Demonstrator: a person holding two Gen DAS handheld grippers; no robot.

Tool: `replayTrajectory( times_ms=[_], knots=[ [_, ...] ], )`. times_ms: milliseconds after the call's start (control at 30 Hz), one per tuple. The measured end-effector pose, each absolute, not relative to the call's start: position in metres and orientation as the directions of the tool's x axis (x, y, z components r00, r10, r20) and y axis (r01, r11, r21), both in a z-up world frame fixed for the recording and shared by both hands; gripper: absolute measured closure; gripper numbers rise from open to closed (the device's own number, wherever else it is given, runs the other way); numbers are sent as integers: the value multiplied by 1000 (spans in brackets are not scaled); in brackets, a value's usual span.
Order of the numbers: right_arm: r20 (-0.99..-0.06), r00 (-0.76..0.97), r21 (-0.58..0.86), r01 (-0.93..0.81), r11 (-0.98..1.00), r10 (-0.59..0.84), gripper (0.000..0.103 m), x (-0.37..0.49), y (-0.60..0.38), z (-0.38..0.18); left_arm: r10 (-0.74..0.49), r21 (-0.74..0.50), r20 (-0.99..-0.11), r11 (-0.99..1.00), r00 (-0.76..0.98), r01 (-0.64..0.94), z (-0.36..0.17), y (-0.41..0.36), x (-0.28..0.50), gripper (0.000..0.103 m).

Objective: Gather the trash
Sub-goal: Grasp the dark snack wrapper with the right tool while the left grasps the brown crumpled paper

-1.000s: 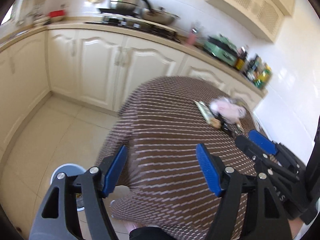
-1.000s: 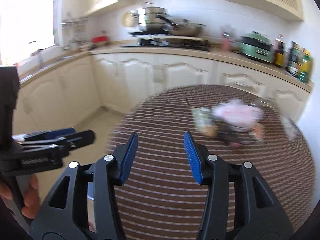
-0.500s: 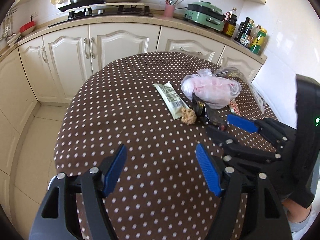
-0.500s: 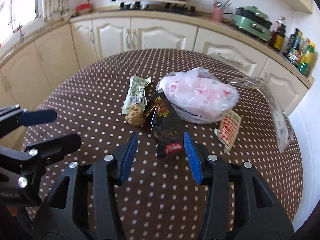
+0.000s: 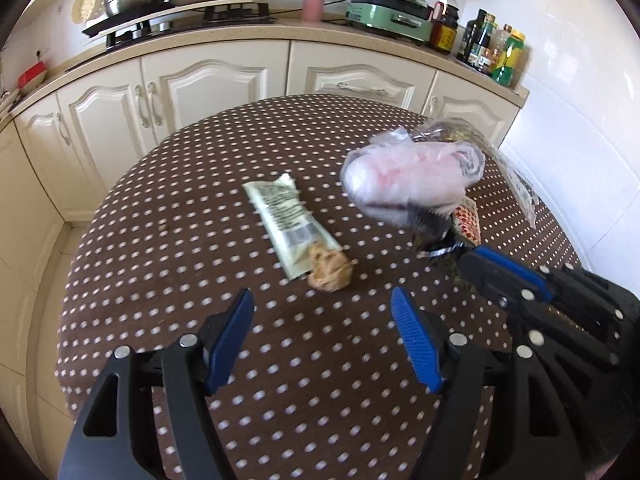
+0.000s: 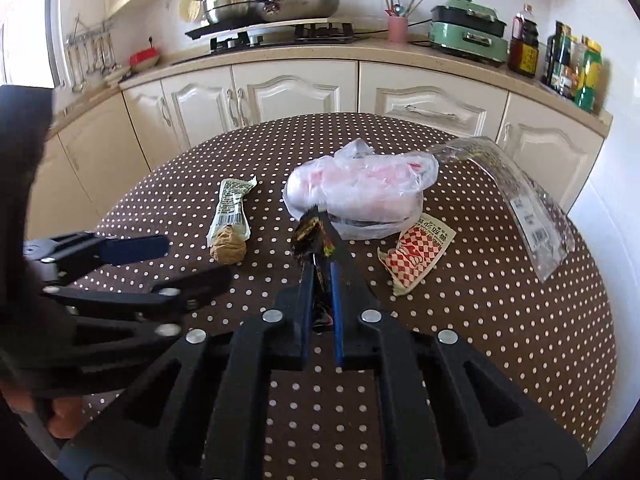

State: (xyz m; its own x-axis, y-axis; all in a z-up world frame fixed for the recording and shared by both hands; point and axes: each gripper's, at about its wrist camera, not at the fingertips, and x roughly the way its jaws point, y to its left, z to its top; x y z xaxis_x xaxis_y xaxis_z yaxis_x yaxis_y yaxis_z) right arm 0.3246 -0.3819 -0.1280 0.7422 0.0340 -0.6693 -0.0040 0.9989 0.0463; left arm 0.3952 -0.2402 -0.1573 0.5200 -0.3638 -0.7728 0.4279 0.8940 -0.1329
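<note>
Trash lies on a round brown polka-dot table (image 5: 180,240). My right gripper (image 6: 320,236) has its jaws closing, and its pads press on a black snack wrapper (image 6: 306,230) just in front of a pink-white plastic bag (image 6: 360,188). My left gripper (image 5: 320,296) hangs over the table with its jaws closing slightly and nothing between them. Just beyond its tips lie a brown crumpled ball (image 5: 330,270) and a green-white wrapper (image 5: 286,224). A red-white checkered packet (image 6: 416,252) and a clear plastic wrapper (image 6: 520,196) lie to the right.
Cream kitchen cabinets (image 6: 280,96) run behind the table. On the counter stand pots on a stove (image 6: 272,4), a green appliance (image 6: 466,32) and bottles (image 6: 572,68). A white wall (image 5: 580,140) is close on the table's right side. A hand (image 6: 60,420) holds the left gripper.
Both grippers swung in over the table and came closer to the trash. The right jaws went from open to closed on the black wrapper. The left jaws narrowed a little.
</note>
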Motion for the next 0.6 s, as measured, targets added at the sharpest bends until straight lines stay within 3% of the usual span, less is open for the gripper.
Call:
replayTrajectory(
  times_ms=[200,267,500,600],
  knots=[
    [-677,734,71,-13,997,58,95,327,-384,-128,-321,-92,-790,905,523,416,-165,-257,408,60],
    [-683,728,74,-17,997,63,95,329,-384,-130,-309,-79,-790,908,530,412,-165,-259,410,79],
    [-715,698,-4,-37,999,23,93,337,-371,-135,-354,-119,-777,894,520,431,-165,-244,399,79],
    [-738,675,-41,-34,999,-7,76,343,-365,-141,-370,-136,-771,891,518,434,-163,-235,394,79]
  ],
)
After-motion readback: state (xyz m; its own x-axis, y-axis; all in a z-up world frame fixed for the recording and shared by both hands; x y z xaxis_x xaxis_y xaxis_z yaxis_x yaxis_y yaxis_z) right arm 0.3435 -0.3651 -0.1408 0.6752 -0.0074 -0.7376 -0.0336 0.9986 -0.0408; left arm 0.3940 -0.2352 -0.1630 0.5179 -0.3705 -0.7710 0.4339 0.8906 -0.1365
